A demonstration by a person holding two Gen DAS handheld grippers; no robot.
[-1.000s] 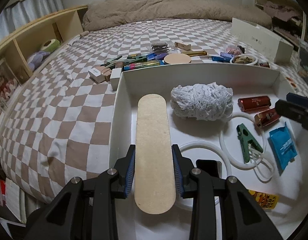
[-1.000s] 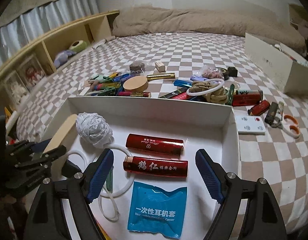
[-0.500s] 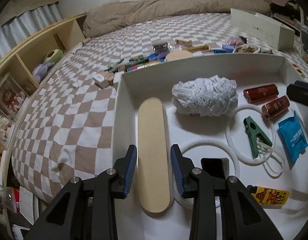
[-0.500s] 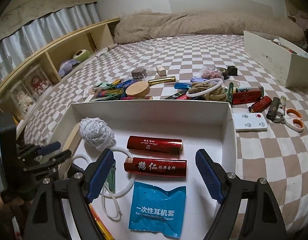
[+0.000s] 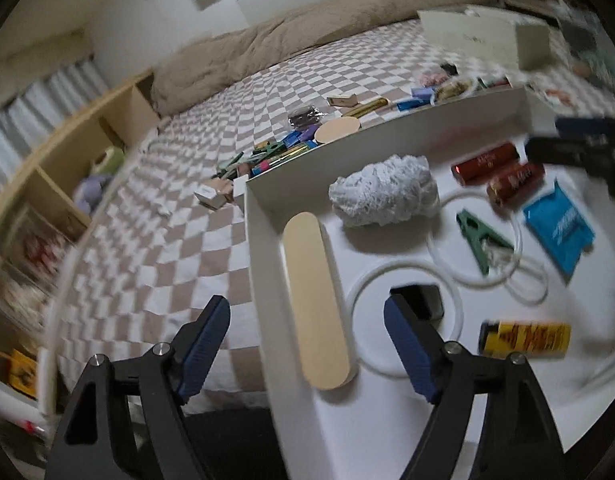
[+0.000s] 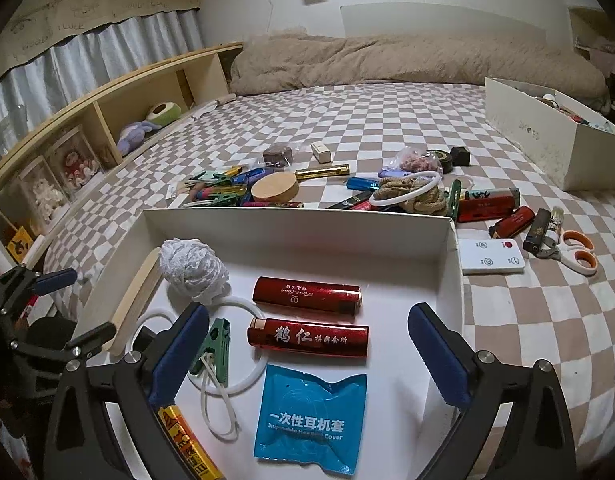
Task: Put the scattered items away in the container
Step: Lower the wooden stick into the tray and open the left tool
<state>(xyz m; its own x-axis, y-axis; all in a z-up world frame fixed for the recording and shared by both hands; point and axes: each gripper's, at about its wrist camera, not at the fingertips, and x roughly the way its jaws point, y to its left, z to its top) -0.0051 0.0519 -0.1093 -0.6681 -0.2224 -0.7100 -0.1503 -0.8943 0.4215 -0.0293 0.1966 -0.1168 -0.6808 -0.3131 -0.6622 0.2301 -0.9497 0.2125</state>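
The white container (image 6: 299,228) sits on the checkered bed. Inside lie a flat wooden stick (image 5: 315,296) against the left wall, a white yarn ball (image 5: 383,192), two red lighters (image 6: 307,294), a blue packet (image 6: 309,416), a green clip (image 6: 213,346), white rings (image 5: 403,320) and a yellow lighter (image 5: 523,338). My left gripper (image 5: 307,348) is open and empty, just behind the stick's near end. My right gripper (image 6: 305,354) is open and empty over the container's front. Scattered items (image 6: 275,188) lie beyond the container.
A white remote (image 6: 491,256), scissors (image 6: 575,252) and more lighters (image 6: 491,204) lie right of the container. A second white box (image 6: 547,136) stands far right. A wooden shelf (image 6: 107,120) runs along the left. A beige duvet (image 6: 387,60) lies at the back.
My left gripper has opened, let go of the wooden stick in the container, and pulled back and tilted. The right gripper has hardly moved.
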